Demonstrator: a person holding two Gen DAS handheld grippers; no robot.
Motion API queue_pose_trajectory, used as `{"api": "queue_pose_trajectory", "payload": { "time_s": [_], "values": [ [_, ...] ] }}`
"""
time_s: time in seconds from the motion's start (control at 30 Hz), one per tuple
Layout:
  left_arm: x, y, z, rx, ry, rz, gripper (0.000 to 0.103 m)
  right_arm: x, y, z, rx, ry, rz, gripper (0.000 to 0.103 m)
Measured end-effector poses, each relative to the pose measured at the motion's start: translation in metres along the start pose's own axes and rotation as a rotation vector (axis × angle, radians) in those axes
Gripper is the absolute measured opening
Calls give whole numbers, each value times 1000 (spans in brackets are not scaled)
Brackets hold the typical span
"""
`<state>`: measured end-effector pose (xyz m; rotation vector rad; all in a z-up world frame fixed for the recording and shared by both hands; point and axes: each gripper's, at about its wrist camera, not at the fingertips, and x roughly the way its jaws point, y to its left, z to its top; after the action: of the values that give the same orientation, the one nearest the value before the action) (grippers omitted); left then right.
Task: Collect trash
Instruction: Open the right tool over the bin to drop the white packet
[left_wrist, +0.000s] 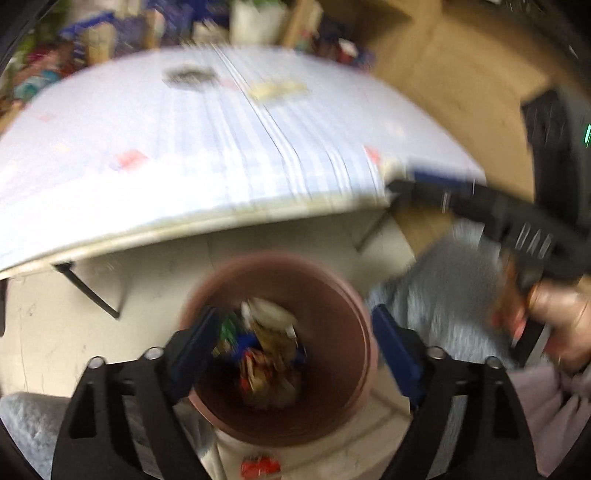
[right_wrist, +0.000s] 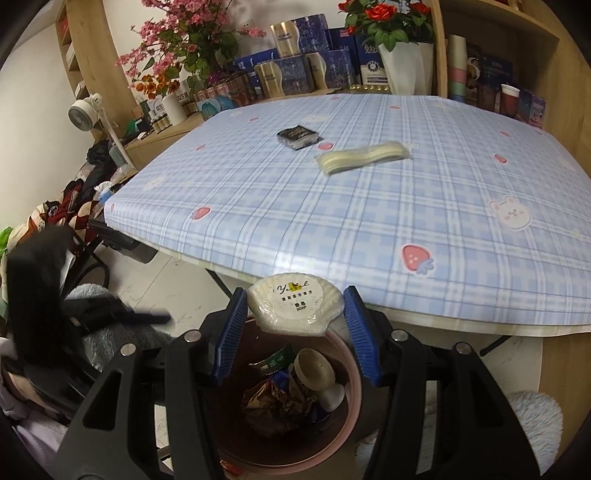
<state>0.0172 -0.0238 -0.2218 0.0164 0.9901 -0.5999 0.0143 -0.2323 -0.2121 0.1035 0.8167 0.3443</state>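
My right gripper (right_wrist: 295, 314) is shut on a white shell-shaped soap packet (right_wrist: 293, 308) and holds it over the far rim of the pink trash bin (right_wrist: 352, 413), which has several wrappers and a cup inside. My left gripper (left_wrist: 291, 350) is open and empty above the same bin (left_wrist: 332, 295); that view is motion-blurred. On the blue checked table lie a small black packet (right_wrist: 298, 137) and a pale clear-wrapped packet (right_wrist: 364, 157). The right gripper also shows in the left wrist view (left_wrist: 397, 184) at the table's near right corner.
The table (right_wrist: 369, 229) has shelves with boxes and flower vases (right_wrist: 402, 70) behind it. A red wrapper (left_wrist: 260, 467) lies on the floor beside the bin. A fan (right_wrist: 86, 109) and clothes are at the left. Grey fluffy slippers (right_wrist: 535, 417) are near the bin.
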Motion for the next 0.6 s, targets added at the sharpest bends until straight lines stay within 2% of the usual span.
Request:
{"api": "queue_pose_trajectory", "payload": {
  "time_s": [0.13,0.33,0.47,0.6],
  "values": [
    [-30,18,3,-103,-152,95,93,9,11,-7,-37,28,-1,55],
    [-61,46,4,-227,-304,257,96,22,30,-16,-116,64,-1,55],
    [-74,61,1,-294,-359,339,96,35,54,-29,-228,113,16,55],
    [-77,72,0,-331,-363,371,96,52,80,-42,-363,192,43,55]
  ]
}}
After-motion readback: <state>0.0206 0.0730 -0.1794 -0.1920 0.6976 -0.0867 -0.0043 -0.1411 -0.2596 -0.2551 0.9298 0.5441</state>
